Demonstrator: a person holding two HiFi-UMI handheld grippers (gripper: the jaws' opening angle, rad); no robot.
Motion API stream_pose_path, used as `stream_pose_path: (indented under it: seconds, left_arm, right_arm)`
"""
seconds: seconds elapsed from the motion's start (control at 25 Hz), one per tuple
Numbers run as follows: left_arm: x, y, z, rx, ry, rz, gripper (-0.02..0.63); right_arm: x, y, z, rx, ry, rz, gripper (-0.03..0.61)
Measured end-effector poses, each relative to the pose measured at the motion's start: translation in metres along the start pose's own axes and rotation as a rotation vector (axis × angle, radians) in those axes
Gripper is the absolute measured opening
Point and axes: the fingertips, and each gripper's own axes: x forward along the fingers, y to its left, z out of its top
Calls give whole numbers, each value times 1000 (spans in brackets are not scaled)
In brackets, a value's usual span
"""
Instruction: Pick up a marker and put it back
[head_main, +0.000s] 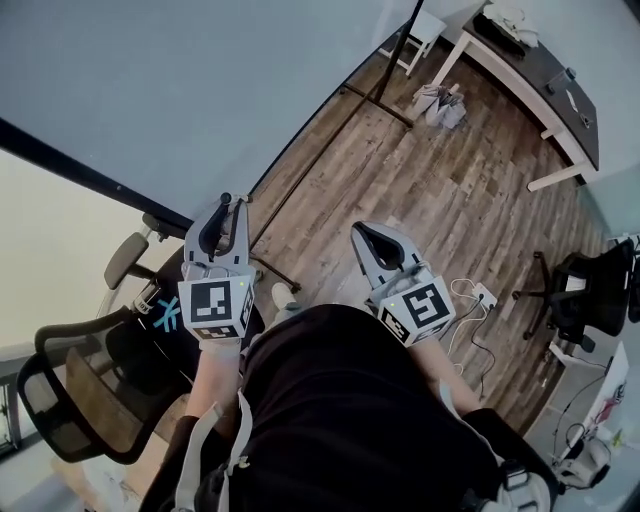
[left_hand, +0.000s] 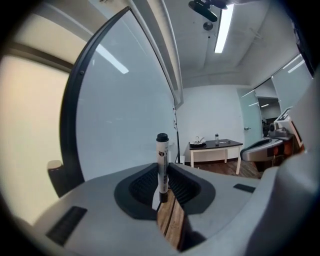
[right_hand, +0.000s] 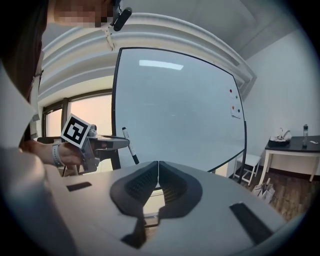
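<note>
A white marker with a black cap (left_hand: 161, 162) stands upright between the jaws of my left gripper (left_hand: 163, 192), which is shut on its lower part. In the head view the left gripper (head_main: 224, 215) points at the big whiteboard (head_main: 150, 90), and the marker's cap (head_main: 225, 199) shows at its tip. My right gripper (head_main: 362, 232) hovers beside it to the right, over the wood floor. Its jaws (right_hand: 158, 172) meet with nothing between them. The right gripper view also catches the left gripper (right_hand: 102, 145) holding the marker (right_hand: 130, 146) in front of the whiteboard (right_hand: 185, 110).
A black mesh office chair (head_main: 80, 400) stands at the lower left, close to the person. The whiteboard's stand leg (head_main: 395, 60) runs across the floor. A dark-topped desk (head_main: 545, 75) and a white stool (head_main: 422, 35) stand far off; cables (head_main: 470, 300) and another chair (head_main: 580, 290) lie right.
</note>
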Motion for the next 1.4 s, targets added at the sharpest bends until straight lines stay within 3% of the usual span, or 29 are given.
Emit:
stream_pose_path:
  seconds: [0.48,1.08,1.4]
  left_arm:
    - [-28,38,-38,-36,75,115,71]
    - [-24,49,-106,-98,179,145,71]
    - [-22,50,-140,-116,243,121,71]
  right_arm:
    - [26,29,-7,-20,37,91,17]
    - [26,35,-21,-32,102,85,17]
    - [30,40,-30,-37,133,74,17]
